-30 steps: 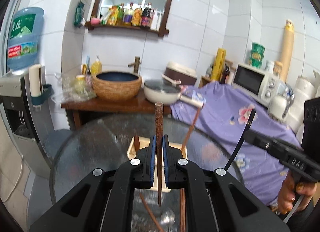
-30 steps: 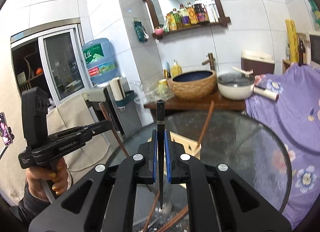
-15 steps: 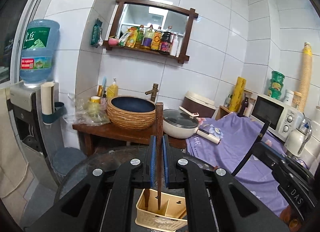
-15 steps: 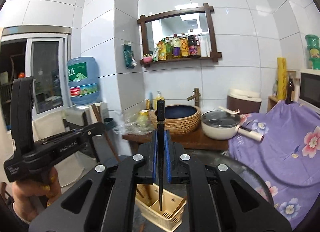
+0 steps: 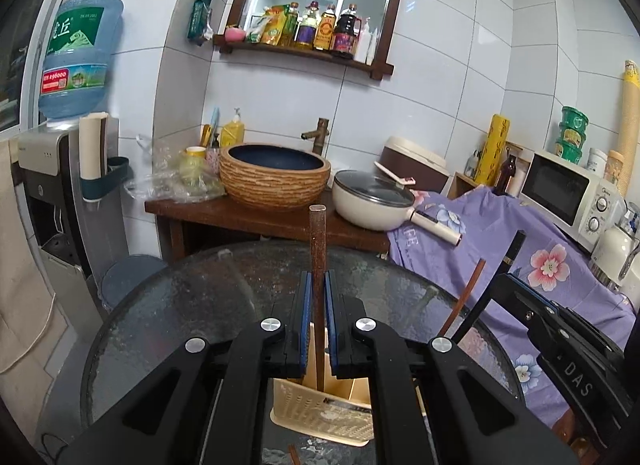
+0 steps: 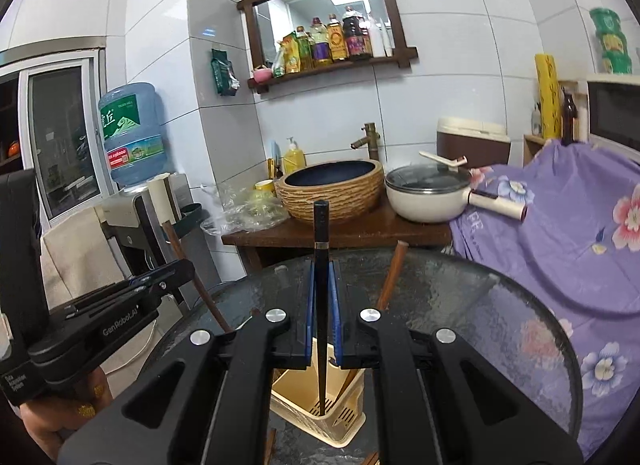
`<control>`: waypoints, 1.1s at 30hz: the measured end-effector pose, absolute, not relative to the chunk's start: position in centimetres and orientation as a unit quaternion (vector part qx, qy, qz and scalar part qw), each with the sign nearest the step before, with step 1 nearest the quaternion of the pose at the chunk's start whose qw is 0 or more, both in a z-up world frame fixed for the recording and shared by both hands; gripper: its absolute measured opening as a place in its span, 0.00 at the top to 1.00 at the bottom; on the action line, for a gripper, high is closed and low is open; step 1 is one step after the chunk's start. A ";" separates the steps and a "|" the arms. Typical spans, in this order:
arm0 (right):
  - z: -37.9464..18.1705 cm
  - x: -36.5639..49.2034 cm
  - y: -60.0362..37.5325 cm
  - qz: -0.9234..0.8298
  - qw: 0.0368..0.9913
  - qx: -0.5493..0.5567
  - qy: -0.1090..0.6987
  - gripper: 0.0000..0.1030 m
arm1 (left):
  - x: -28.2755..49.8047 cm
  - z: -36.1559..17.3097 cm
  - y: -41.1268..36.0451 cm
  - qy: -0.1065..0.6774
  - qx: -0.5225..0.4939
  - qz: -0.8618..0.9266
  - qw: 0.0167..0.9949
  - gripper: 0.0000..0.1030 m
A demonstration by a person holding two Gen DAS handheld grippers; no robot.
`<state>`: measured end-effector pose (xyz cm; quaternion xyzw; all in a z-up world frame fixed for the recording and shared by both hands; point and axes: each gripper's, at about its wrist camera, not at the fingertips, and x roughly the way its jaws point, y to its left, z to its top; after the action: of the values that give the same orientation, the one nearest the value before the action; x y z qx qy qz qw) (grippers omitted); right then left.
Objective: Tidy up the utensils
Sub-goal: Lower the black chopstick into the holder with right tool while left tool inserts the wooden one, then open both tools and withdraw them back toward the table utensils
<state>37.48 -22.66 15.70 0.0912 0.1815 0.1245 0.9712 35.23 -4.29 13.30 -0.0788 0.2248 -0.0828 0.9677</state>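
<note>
My left gripper (image 5: 316,280) is shut on a brown chopstick (image 5: 317,241) held upright; its lower end reaches down into a beige slotted utensil holder (image 5: 320,415) on the round glass table (image 5: 192,305). My right gripper (image 6: 322,269) is shut on a black chopstick (image 6: 321,225), whose tip sits inside a compartment of the holder (image 6: 298,397). Another brown chopstick (image 6: 390,277) leans out of the holder. The left wrist view shows the right gripper (image 5: 505,273) at the right edge. The left gripper (image 6: 187,267) appears at the left of the right wrist view.
Loose chopstick ends (image 6: 272,443) lie on the glass by the holder. Behind the table stands a wooden counter with a woven basin (image 5: 274,177) and a lidded pan (image 5: 374,197). A purple floral cloth (image 5: 520,249) covers things at right, and a water dispenser (image 5: 60,185) stands at left.
Both grippers have come forward and dipped toward the holder, which has risen in both views. The chopstick tips now reach into it. Both grips are unchanged.
</note>
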 end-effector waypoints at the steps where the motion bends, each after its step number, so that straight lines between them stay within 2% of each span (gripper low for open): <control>1: 15.4 37.6 -22.7 0.124 0.970 0.094 0.185 0.92 | 35.3 12.9 -4.3 0.229 -0.080 -0.083 0.967 0.94; 13: 12.3 38.0 -23.0 0.117 0.964 0.108 0.212 0.92 | 36.7 9.5 -3.7 0.271 -0.094 -0.084 0.954 0.94; 21: 12.2 37.7 -23.2 0.107 0.967 0.105 0.205 0.92 | 36.6 9.1 -3.5 0.272 -0.094 -0.089 0.953 0.93; 23: 12.1 37.6 -23.2 0.108 0.967 0.103 0.206 0.91 | 36.4 9.0 -3.4 0.274 -0.096 -0.092 0.953 0.87; 25: 11.9 37.2 -23.2 0.107 0.968 0.100 0.205 0.89 | 36.1 8.8 -3.2 0.274 -0.105 -0.095 0.951 0.61; 26: 11.8 37.1 -23.3 0.108 0.967 0.100 0.206 0.81 | 35.9 8.7 -3.0 0.272 -0.109 -0.094 0.951 0.55; 27: 11.7 36.9 -23.3 0.111 0.966 0.102 0.207 0.66 | 35.6 8.6 -2.9 0.271 -0.115 -0.093 0.951 0.46; 29: 11.5 36.3 -23.4 0.114 0.966 0.106 0.206 0.53 | 35.2 8.1 -2.8 0.273 -0.118 -0.094 0.950 0.44; 32: 11.1 35.0 -23.6 0.112 0.967 0.104 0.203 0.53 | 34.1 7.5 -2.8 0.276 -0.111 -0.096 0.950 0.38; 33: 10.8 34.4 -23.7 0.113 0.966 0.105 0.206 0.53 | 33.5 7.3 -2.8 0.274 -0.109 -0.096 0.951 0.31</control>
<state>34.36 -23.72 10.77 0.1049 0.2062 0.1127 0.9663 33.48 -2.77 7.28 -0.1091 0.2740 -0.0960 0.9507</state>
